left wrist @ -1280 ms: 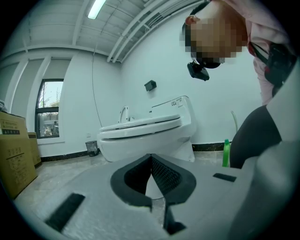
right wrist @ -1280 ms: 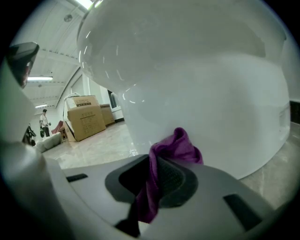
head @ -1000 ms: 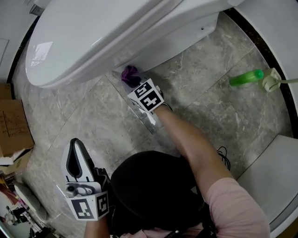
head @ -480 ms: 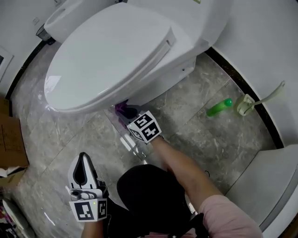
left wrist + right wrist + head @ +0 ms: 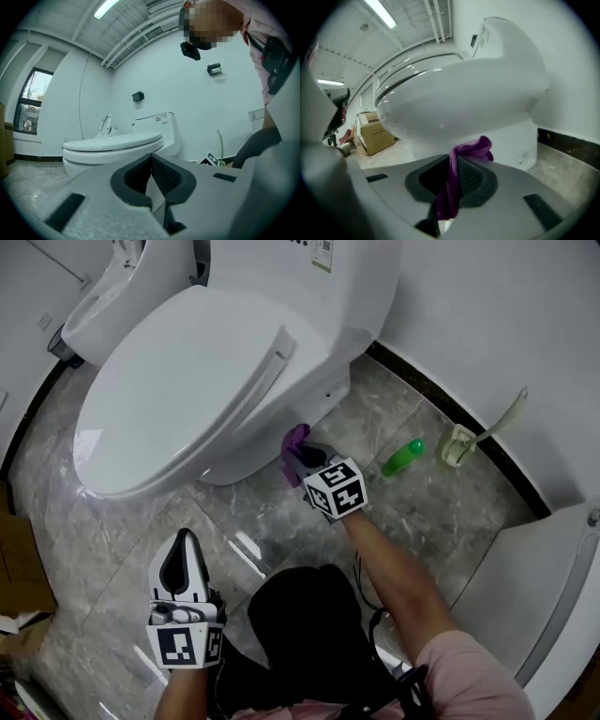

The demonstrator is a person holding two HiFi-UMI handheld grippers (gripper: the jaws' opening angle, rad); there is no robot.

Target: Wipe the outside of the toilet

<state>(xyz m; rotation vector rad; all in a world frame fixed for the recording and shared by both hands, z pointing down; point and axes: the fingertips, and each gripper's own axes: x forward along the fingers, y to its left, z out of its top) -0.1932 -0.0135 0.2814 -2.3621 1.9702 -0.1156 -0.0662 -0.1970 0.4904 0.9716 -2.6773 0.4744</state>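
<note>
White, its jaws pressed together on nothing, my left gripper hangs low over the marble floor. Farther out, my right gripper pinches the purple cloth at the toilet base's side, with a green bottle lying beyond.

One toilet, one purple cloth, one green bottle, two tools.
</note>
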